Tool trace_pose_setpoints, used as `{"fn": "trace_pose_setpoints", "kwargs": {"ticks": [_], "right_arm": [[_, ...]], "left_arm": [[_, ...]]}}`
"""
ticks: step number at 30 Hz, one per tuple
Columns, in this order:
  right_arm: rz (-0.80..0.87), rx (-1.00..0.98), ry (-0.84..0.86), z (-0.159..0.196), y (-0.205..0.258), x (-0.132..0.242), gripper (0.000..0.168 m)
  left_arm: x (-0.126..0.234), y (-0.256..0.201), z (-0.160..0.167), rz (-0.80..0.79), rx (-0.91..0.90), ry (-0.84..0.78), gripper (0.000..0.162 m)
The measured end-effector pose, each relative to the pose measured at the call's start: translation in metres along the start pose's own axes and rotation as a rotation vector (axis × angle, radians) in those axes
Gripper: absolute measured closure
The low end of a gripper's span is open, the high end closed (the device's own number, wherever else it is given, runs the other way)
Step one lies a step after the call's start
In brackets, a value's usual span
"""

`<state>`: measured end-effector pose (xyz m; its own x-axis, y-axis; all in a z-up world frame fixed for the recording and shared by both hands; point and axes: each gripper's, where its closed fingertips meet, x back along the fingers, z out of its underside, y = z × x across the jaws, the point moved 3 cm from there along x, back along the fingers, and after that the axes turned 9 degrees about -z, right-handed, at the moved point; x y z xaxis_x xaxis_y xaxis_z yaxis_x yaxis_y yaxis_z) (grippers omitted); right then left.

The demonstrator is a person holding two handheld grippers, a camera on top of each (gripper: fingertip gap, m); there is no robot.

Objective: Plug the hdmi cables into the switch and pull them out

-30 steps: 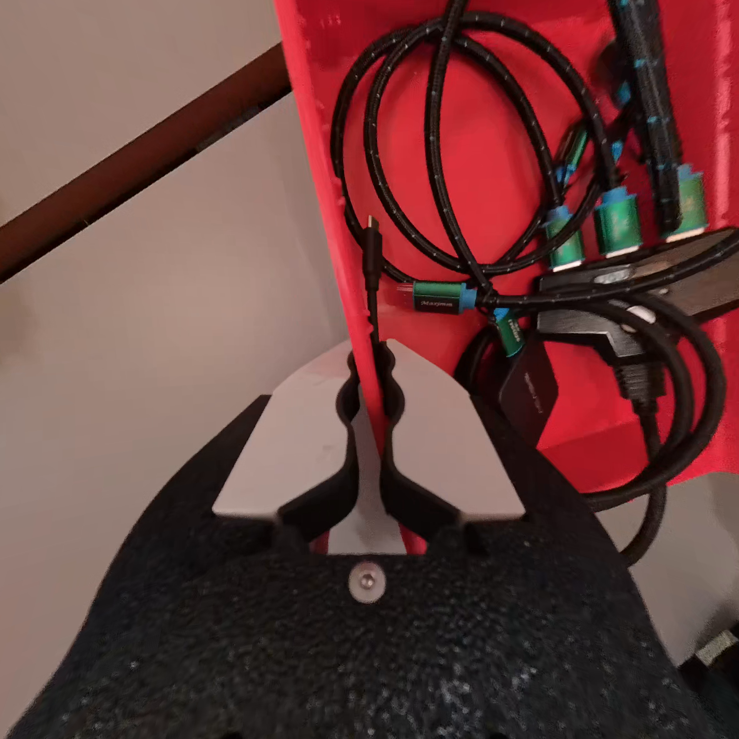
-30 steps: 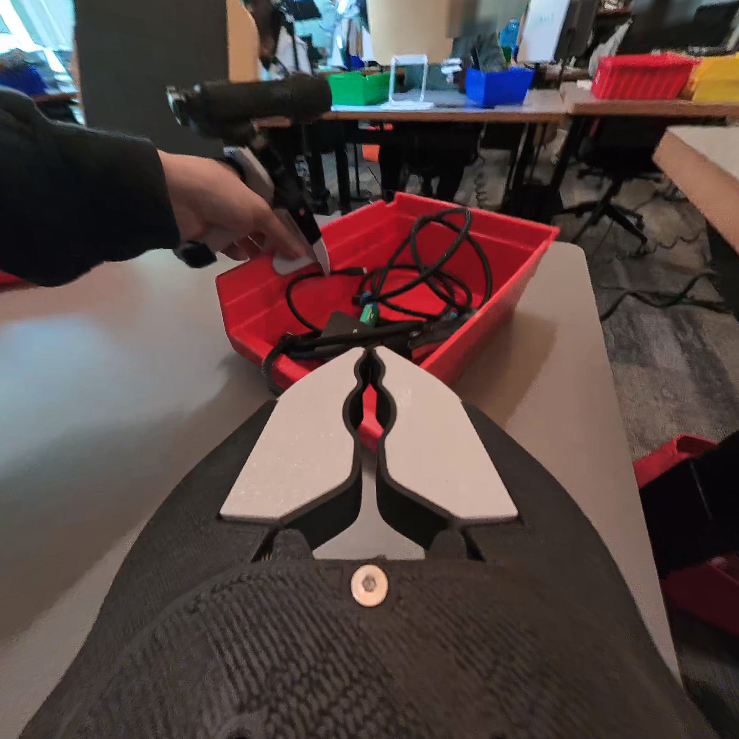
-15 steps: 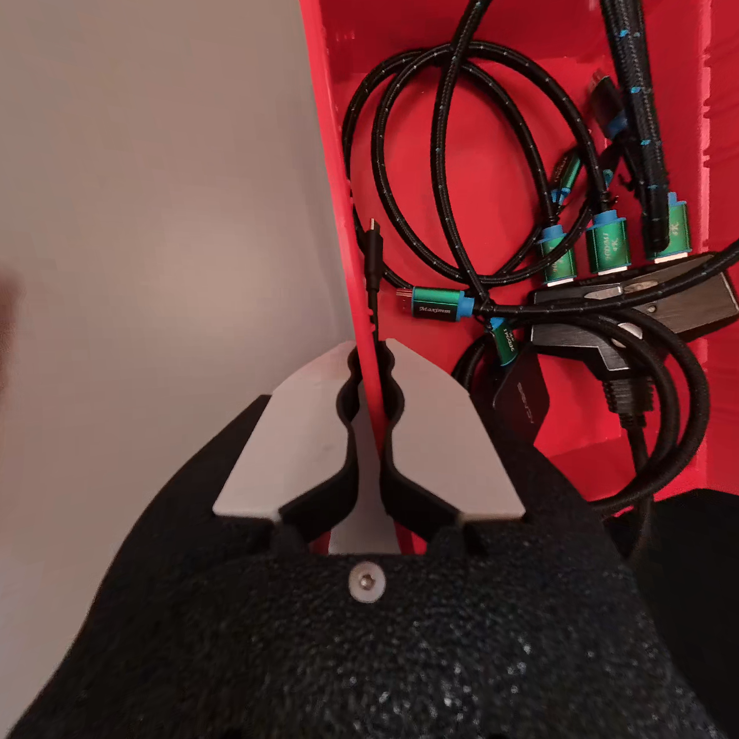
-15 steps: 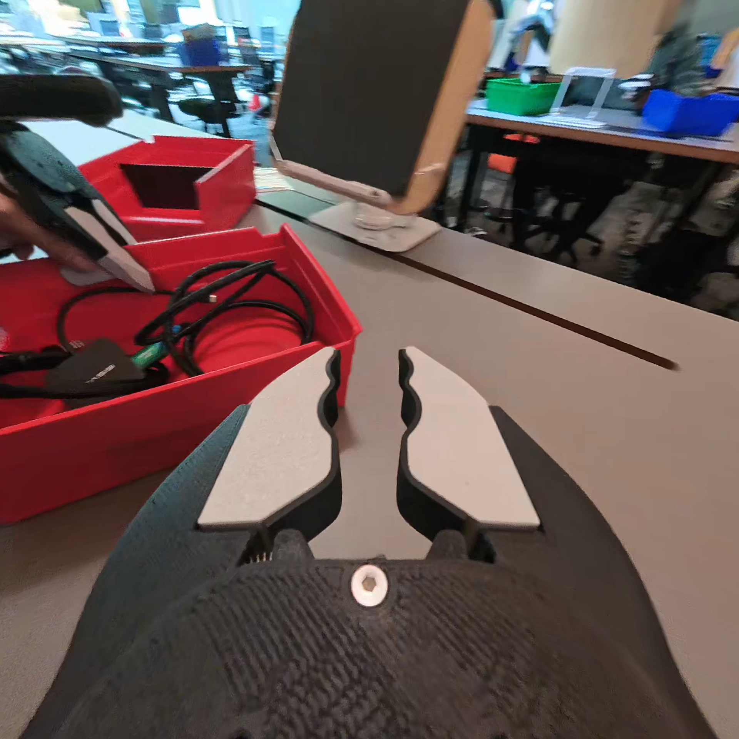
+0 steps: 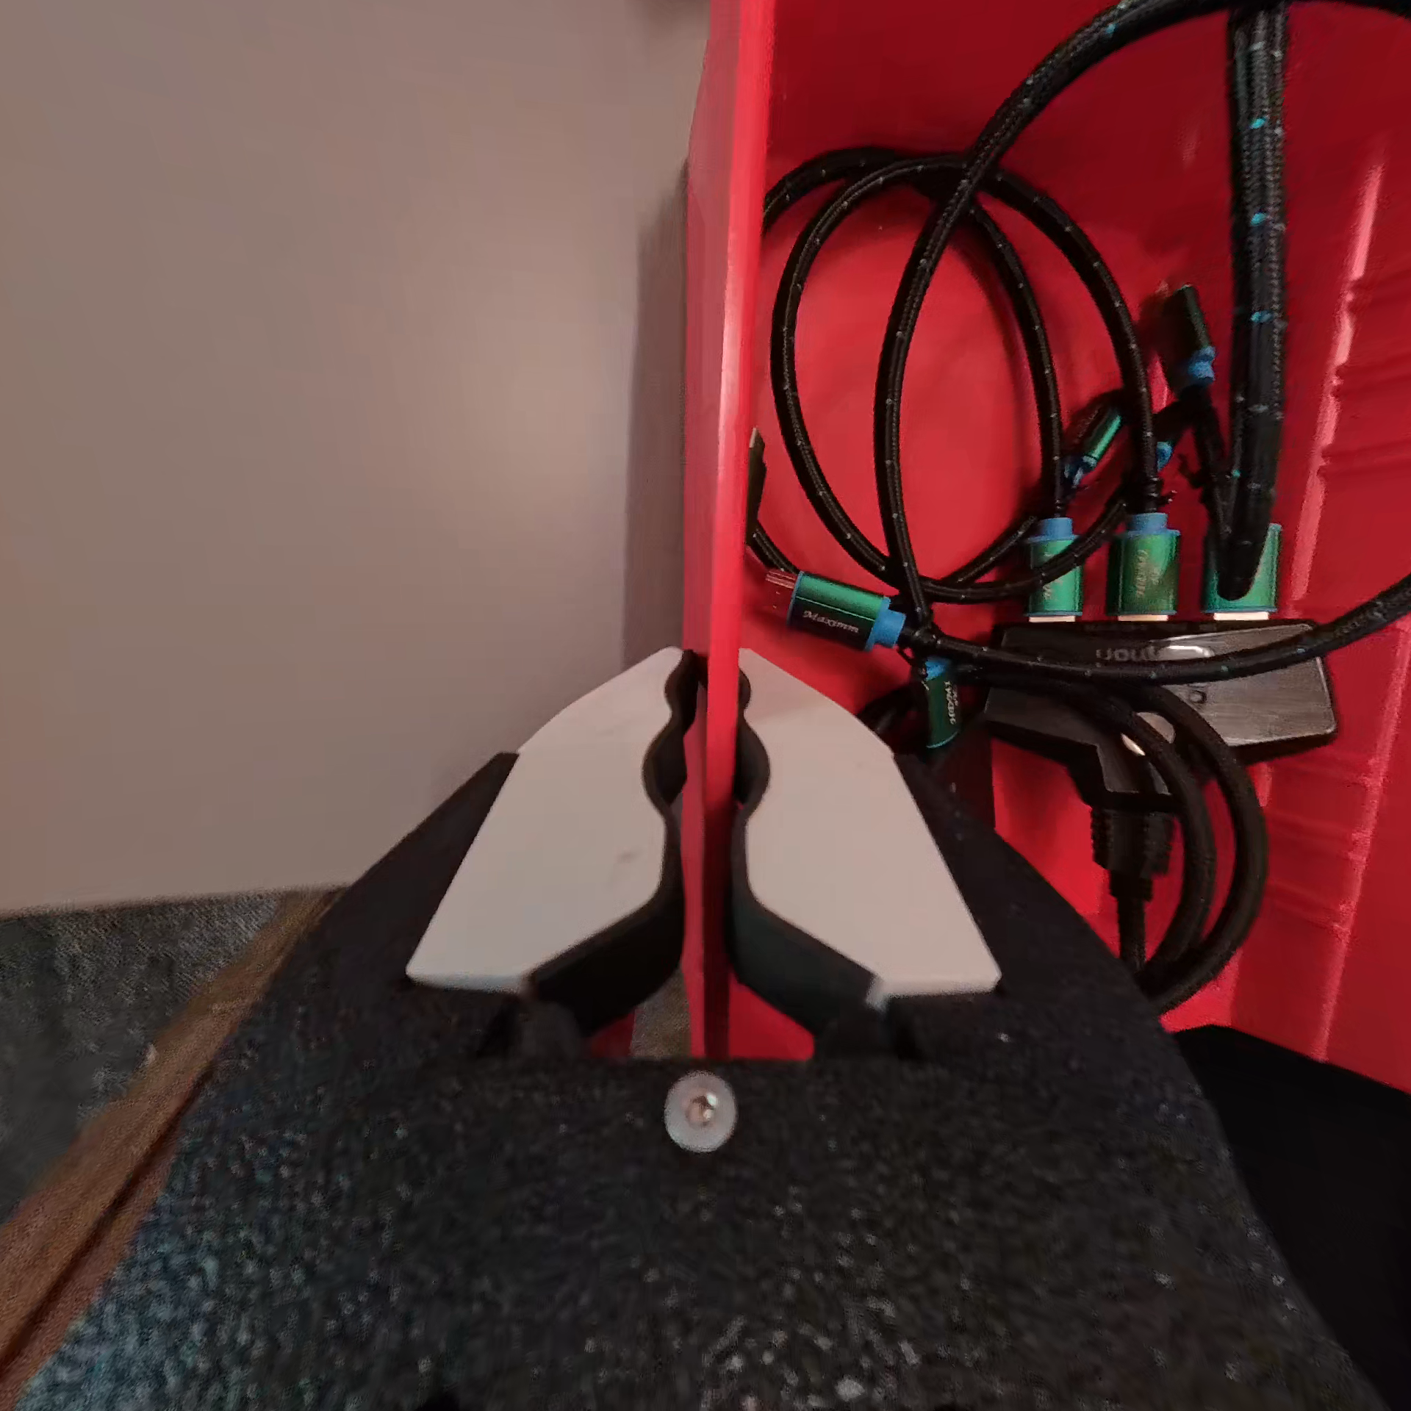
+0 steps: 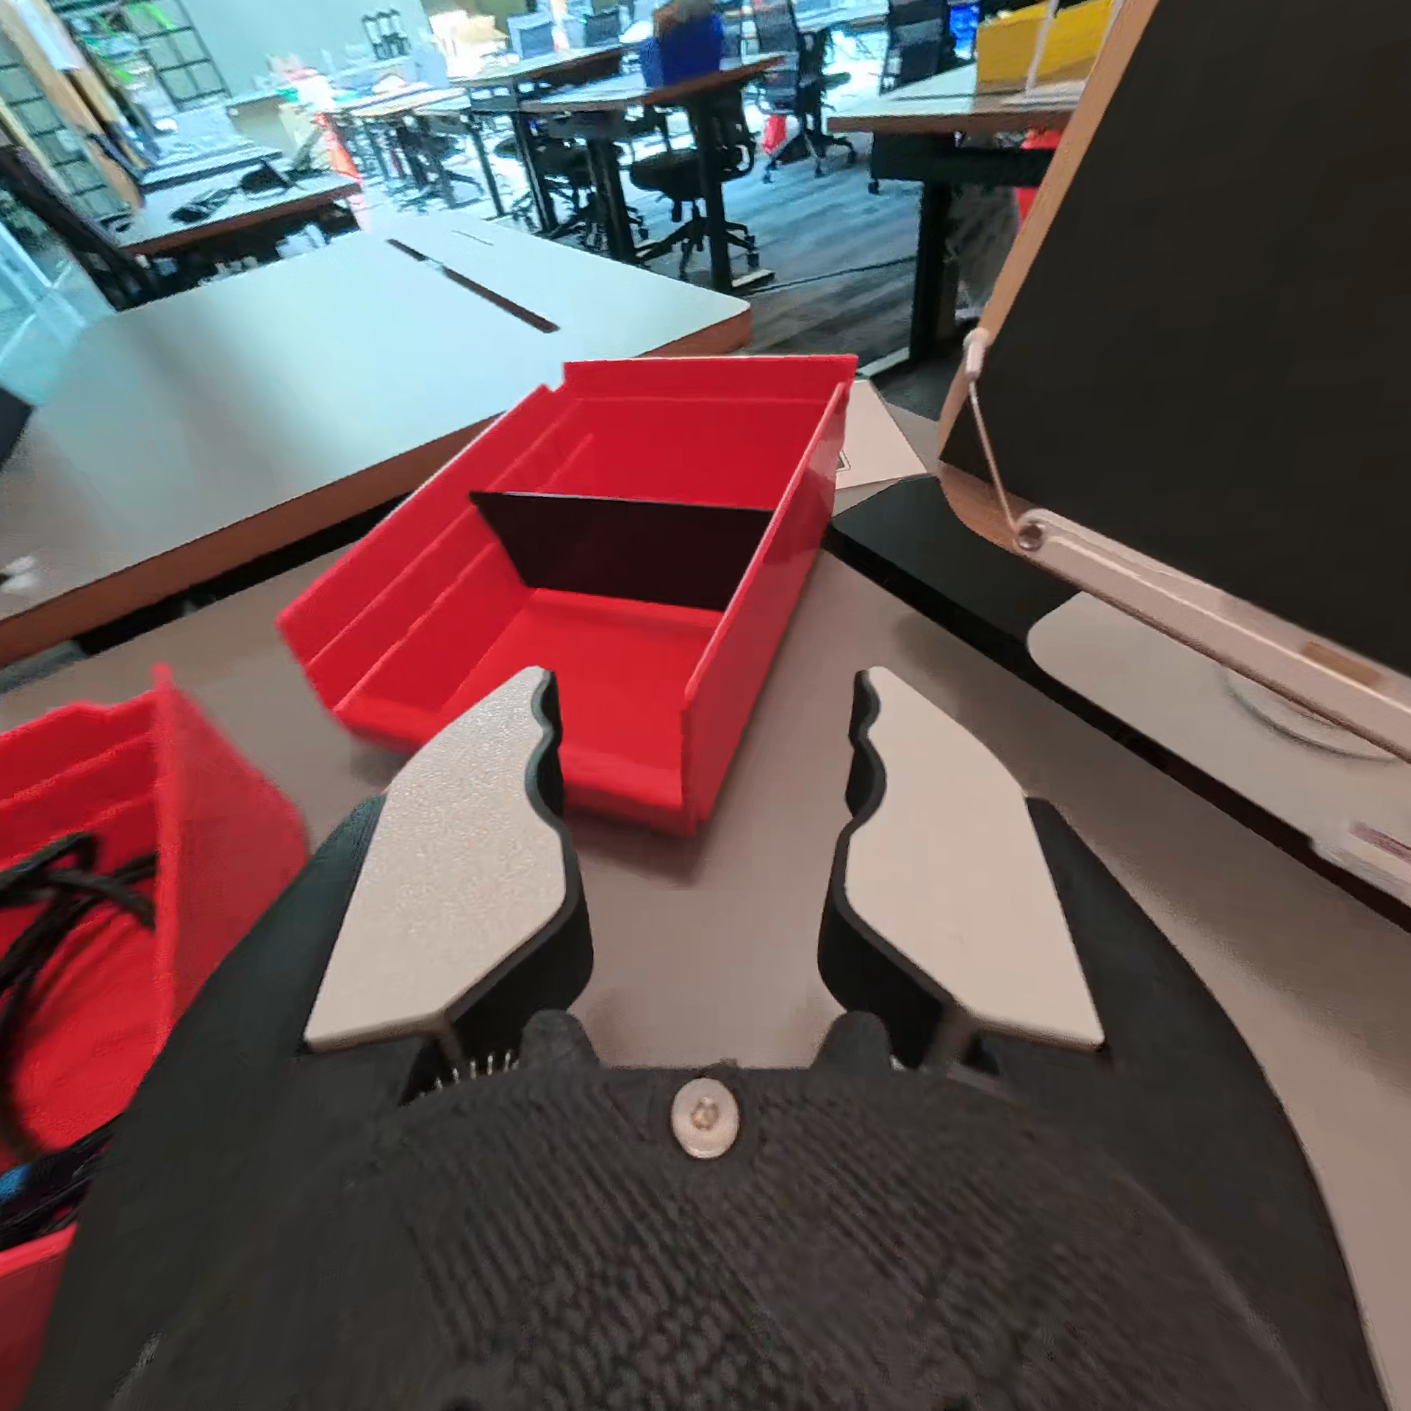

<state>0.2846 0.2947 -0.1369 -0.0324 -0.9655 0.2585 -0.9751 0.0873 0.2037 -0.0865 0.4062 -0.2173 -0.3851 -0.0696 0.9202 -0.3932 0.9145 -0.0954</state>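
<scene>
Two grippers, left gripper (image 5: 718, 687) still clamping bin wall (image 5: 721, 382), right gripper (image 6: 702, 710) wider

Two red bins: one with cables (image 5: 924, 114), one empty (image 6: 611, 657) at twelve o'clock. One switch (image 5: 1222, 687); three plugs (image 5: 1141, 576) seated, one loose plug (image 5: 836, 615).

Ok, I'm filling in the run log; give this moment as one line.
left gripper: shut on red plastic bin wall | right gripper: open, empty | black switch: three green-shelled HDMI plugs inserted
</scene>
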Motion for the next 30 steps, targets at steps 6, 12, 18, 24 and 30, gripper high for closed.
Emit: {"fn": "trace_pose_setpoints", "kwargs": {"ticks": [6, 12, 18, 24, 30], "right_arm": [[-0.044, -0.095, 0.143, 0.034, -0.005, -0.086, 0.132], [0.082, -0.058, 0.146, 0.034, -0.035, -0.095, 0.164], [0.036, -0.025, 0.042, 0.009, -0.029, -0.065, 0.164], [0.022, 0.016, -0.127, -0.039, -0.027, 0.043, 0.163], [0.030, -0.119, -0.276, -0.023, -0.052, 0.195, 0.164]], "left_arm": [[0.017, 0.073, 0.021, -0.123, 0.238, -0.062, 0.156], [0.019, 0.105, 0.022, -0.163, 0.321, -0.113, 0.155], [0.016, 0.113, 0.012, -0.092, 0.324, -0.117, 0.155], [0.011, 0.114, -0.003, -0.026, 0.294, -0.100, 0.154], [-0.006, 0.101, -0.057, 0.051, 0.203, -0.074, 0.153]]}}
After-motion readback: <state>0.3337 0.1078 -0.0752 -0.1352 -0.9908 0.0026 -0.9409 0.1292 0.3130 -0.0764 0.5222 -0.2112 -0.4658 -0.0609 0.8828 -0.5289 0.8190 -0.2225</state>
